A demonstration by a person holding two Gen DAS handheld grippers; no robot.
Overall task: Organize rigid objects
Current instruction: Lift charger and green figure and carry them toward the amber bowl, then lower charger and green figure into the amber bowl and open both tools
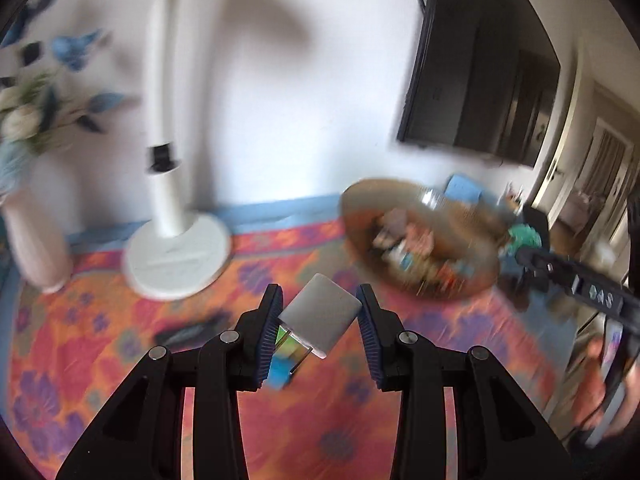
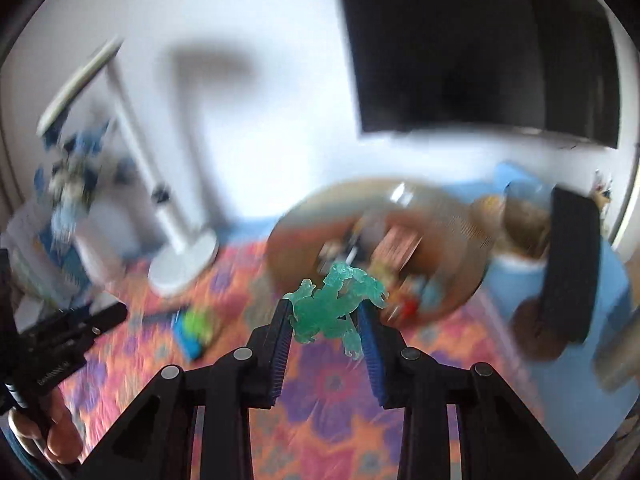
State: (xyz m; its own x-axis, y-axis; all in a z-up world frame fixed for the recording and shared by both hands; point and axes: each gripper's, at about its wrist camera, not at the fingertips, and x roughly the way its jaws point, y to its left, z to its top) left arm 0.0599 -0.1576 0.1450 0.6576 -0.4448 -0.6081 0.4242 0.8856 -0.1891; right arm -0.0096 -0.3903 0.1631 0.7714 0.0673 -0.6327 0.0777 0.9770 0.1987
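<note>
A grey block (image 1: 322,322) sits tilted between the left gripper's (image 1: 320,312) fingers (image 1: 272,320), clamped above the patterned rug (image 1: 100,340). The right gripper (image 2: 324,316) pinches a green toy figure (image 2: 332,304) in its fingers (image 2: 370,344), near a round brown tray (image 2: 288,236) of blurred items.

A translucent green figure (image 2: 336,308), a grey-white block (image 1: 320,320), and a seemingly floral orange-pink-purple carpet (image 1: 100,340).

Left wrist fisheye: looks forward and down along its fingers, close above the orange floral rug (image 1: 100,340) | Right wrist fisheye: same downward tilt | Shared: round brown wooden tray (image 1: 420,240) (image 2: 376,240) at one o'clock, white floor-lamp base (image 1: 178,256) (image 2: 184,264) at ten o'clock.
</note>
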